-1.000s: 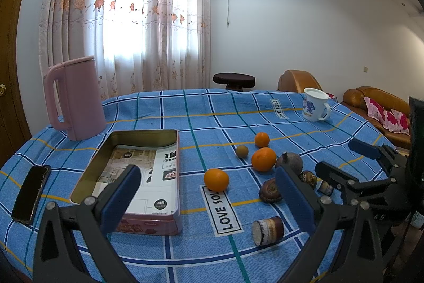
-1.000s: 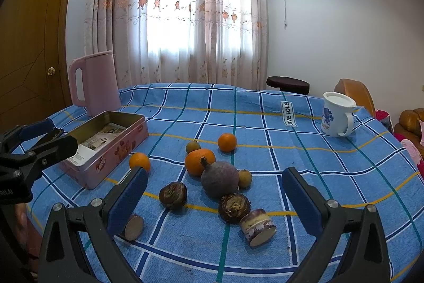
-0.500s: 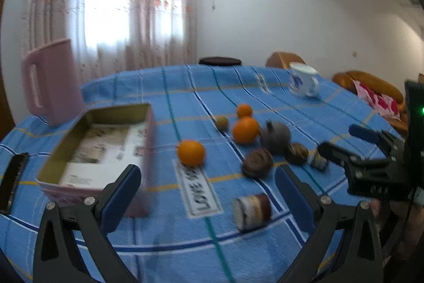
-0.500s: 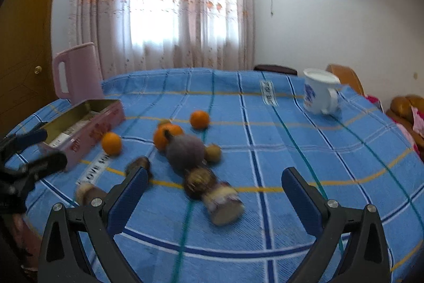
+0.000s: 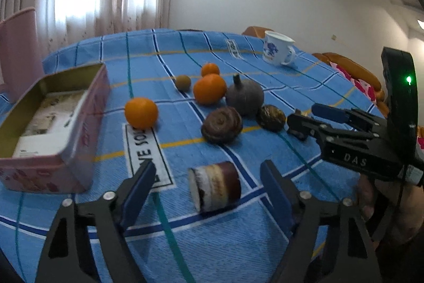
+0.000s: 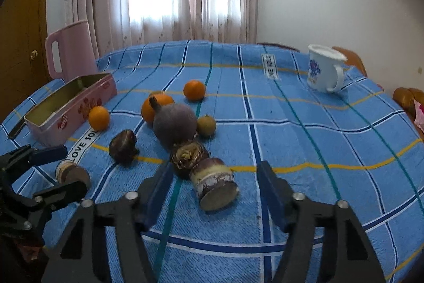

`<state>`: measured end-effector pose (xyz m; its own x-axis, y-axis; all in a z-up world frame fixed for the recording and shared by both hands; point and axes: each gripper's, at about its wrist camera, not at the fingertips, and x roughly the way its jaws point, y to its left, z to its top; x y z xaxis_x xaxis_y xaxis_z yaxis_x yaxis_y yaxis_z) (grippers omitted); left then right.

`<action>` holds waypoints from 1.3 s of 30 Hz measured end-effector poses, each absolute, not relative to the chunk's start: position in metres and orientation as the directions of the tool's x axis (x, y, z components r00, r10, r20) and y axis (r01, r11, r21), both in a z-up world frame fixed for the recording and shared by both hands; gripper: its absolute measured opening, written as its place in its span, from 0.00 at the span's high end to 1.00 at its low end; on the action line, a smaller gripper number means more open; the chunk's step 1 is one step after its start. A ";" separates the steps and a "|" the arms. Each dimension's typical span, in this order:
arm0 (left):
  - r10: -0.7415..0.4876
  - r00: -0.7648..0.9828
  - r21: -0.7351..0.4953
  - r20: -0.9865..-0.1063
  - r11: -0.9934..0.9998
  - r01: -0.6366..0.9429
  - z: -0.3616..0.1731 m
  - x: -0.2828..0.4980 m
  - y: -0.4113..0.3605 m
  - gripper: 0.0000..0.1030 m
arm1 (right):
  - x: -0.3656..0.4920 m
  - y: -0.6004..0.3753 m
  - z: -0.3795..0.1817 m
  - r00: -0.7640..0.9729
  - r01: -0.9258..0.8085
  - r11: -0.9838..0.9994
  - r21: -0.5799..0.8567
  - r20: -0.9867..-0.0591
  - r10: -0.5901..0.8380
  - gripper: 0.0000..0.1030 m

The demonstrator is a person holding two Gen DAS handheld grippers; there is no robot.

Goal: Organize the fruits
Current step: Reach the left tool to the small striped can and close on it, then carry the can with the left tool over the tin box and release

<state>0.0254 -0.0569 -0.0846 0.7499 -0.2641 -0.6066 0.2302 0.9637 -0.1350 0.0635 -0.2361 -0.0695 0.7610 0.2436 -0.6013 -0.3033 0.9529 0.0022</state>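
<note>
My left gripper (image 5: 206, 184) has just been closing its jaws, yet the pads stand clear of anything; a cut stub of root (image 5: 214, 186), dark-skinned with a pale banded face, lies on its side on the cloth in the gap between the fingers, slightly beyond the tips, and I see space on both sides of it. My right gripper (image 6: 214, 184) has likewise just been narrowing — its blue pads flank a second cut stub (image 6: 214, 187) whose flat end faces me, again with daylight on each side, so neither tool holds anything. Just past that second stub, touching it, sits a rough brown corm (image 6: 188, 154), and behind that a large grey-purple round fruit with a stalk (image 6: 175, 123). Another dark corm (image 6: 123, 146) lies to the left of them. Three oranges sit farther out: the nearest (image 5: 141, 112) beside the tin, a bigger one (image 5: 209, 88) against the grey fruit, and a small one (image 5: 210, 69) beyond. Two small olive-brown fruits lie near the cluster, one (image 5: 182, 82) left of the big orange, one (image 6: 206, 125) right of the grey fruit. The open pink tin (image 5: 87, 108) stands to the left on the blue checked tablecloth (image 6: 304, 139), with a pink jug (image 6: 70, 55) behind it — and a white mug (image 6: 324, 72) far right, well apart from the fruit.
</note>
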 end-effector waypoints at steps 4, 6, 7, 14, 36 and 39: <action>-0.292 0.724 -0.169 -0.626 0.956 0.239 -0.091 0.029 -0.054 0.40 | 0.069 -0.230 -0.076 0.727 -0.327 0.945 -0.017 -0.643 0.240 0.60; -0.299 0.724 -0.174 -0.622 0.954 0.245 -0.092 0.029 -0.053 0.46 | 0.069 -0.230 -0.077 0.723 -0.327 0.945 -0.022 -0.649 0.235 0.60; -0.303 0.723 -0.177 -0.621 0.953 0.247 -0.092 0.029 -0.053 0.53 | 0.069 -0.231 -0.077 0.721 -0.329 0.944 -0.016 -0.650 0.240 0.60; -0.334 0.717 -0.196 -0.612 0.942 0.271 -0.090 0.026 -0.052 0.61 | 0.062 -0.238 -0.068 0.753 -0.328 0.944 0.023 -0.597 0.276 0.62; -0.205 0.833 -0.085 -0.513 0.978 0.188 -0.055 0.019 -0.028 0.61 | 0.052 -0.209 -0.041 0.764 -0.459 0.887 0.047 -0.488 0.421 0.62; -0.195 0.842 -0.080 -0.503 0.981 0.180 -0.052 0.018 -0.025 0.61 | 0.052 -0.205 -0.039 0.765 -0.468 0.882 0.049 -0.477 0.432 0.62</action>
